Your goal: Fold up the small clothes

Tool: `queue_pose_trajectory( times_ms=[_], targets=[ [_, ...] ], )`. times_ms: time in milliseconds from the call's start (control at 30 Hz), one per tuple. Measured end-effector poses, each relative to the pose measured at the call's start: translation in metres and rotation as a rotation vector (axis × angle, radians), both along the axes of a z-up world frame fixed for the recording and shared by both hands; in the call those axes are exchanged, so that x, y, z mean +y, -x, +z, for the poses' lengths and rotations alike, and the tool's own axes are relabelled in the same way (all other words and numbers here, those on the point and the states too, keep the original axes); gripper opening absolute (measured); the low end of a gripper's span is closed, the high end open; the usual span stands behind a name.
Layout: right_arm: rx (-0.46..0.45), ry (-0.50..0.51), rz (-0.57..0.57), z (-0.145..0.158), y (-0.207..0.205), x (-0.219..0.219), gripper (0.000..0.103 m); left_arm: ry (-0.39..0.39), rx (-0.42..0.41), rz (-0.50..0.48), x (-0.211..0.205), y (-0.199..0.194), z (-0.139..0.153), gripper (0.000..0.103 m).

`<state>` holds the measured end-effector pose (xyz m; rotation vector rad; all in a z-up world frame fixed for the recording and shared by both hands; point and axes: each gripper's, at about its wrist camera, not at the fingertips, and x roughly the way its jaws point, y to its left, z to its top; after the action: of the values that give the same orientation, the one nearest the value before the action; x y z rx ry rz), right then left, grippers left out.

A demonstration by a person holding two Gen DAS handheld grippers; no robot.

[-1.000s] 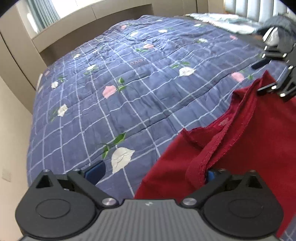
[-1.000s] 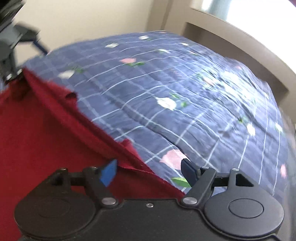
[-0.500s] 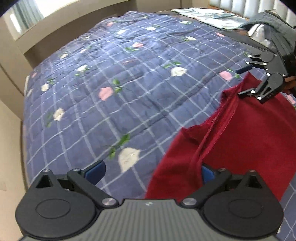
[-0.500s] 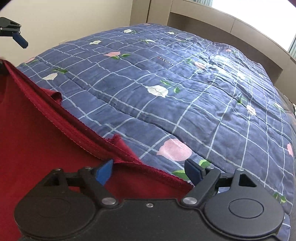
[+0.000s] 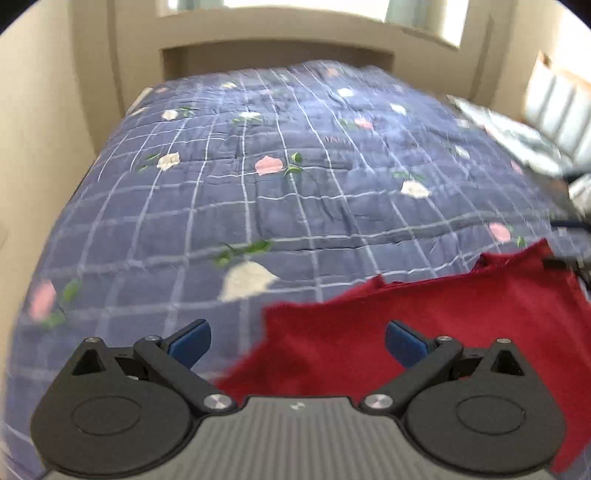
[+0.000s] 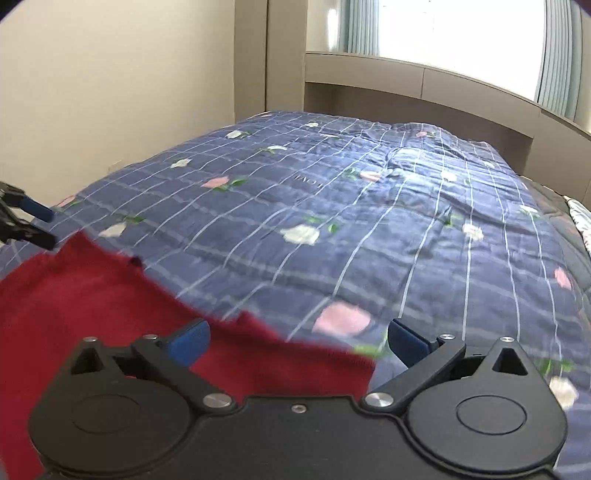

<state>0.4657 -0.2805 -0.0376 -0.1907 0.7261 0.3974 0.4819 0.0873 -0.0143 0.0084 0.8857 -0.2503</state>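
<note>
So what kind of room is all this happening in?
Most likely a bedroom: a bed spread with a blue floral quilt, a built-in headboard ledge under a curtained window, and a red garment lying on the quilt.

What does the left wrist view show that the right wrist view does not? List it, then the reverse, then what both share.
Only the left wrist view: the left claw, open above the red garment, and pale bedding piled at the bed's far right edge.

Only the right wrist view: the right claw, which has just been opening and grips nothing, the curtains by the bright window, and the left claw seen from outside at the frame's left edge.

Both: the red garment lying on the blue floral quilt and the beige headboard.
</note>
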Motion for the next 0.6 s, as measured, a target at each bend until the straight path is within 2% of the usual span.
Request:
queue_pose_trajectory(
  times_ms=[67, 200, 267, 433, 533, 600],
  targets=[
    [-0.027, 0.053, -0.001, -0.009, 0.016, 0.003, 0.102, 0.004, -0.048, 0.044, -0.011, 0.014, -0.017, 0.103],
    [-0.098, 0.184, -0.057, -0.029, 0.029, 0.004, 0.102, -0.117, -0.104, 0.128, -0.028, 0.025, -0.043, 0.103],
    [-0.133, 0.232, -0.121, -0.037, 0.024, 0.001, 0.102, -0.141, -0.107, 0.178, -0.029, 0.023, -0.052, 0.103],
    [-0.170, 0.192, -0.268, -0.041, 0.007, -0.024, 0.102, -0.061, -0.096, 0.278, -0.011, 0.011, -0.060, 0.103],
    [-0.152, 0.150, -0.304, -0.039, 0.001, -0.036, 0.102, -0.015, -0.080, 0.320, -0.002, 0.005, -0.061, 0.103],
    [-0.154, 0.162, -0.314, -0.032, 0.006, -0.034, 0.102, -0.024, -0.090, 0.353, 0.000, 0.010, -0.055, 0.103]
  ],
)
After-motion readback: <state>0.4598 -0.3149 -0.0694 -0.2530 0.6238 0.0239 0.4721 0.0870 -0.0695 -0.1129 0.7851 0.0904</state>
